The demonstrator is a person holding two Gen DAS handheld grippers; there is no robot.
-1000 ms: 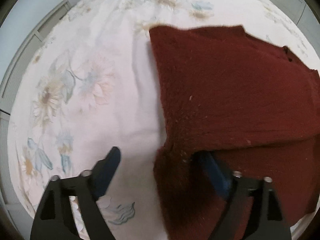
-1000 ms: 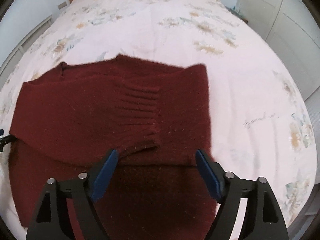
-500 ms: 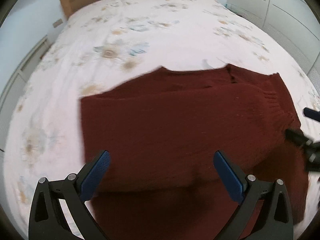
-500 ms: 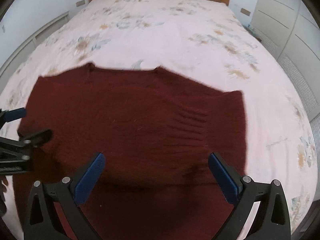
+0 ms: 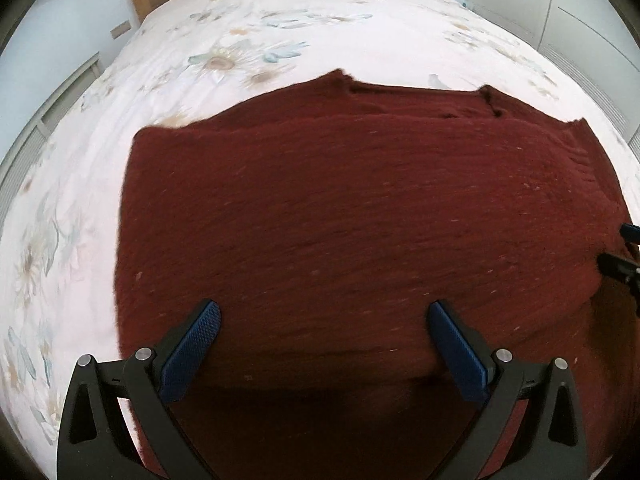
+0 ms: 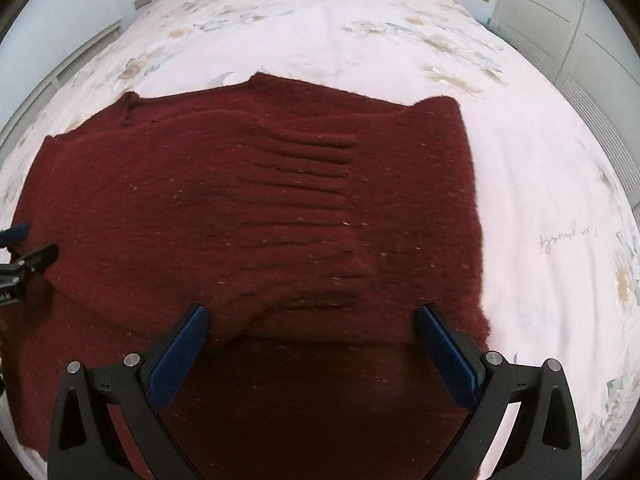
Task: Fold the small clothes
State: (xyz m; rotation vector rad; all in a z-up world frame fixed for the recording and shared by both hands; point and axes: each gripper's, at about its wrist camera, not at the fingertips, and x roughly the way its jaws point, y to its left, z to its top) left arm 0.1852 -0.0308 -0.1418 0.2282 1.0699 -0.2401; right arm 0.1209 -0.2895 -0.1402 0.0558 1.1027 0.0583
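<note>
Since a second ago our left gripper [image 5: 324,344] and right gripper [image 6: 312,340] let go, spread wide and empty above the dark red knitted sweater [image 6: 248,208], sleeves folded, flat on the floral bed [image 6: 400,40].

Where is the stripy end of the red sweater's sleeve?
In the right wrist view, the ribbed cuff lies folded across the middle of the red sweater, on the flowery bedspread.

A dark red knitted sweater [image 5: 360,220] lies flat on the bed, folded, ribbed cuff on top.
</note>
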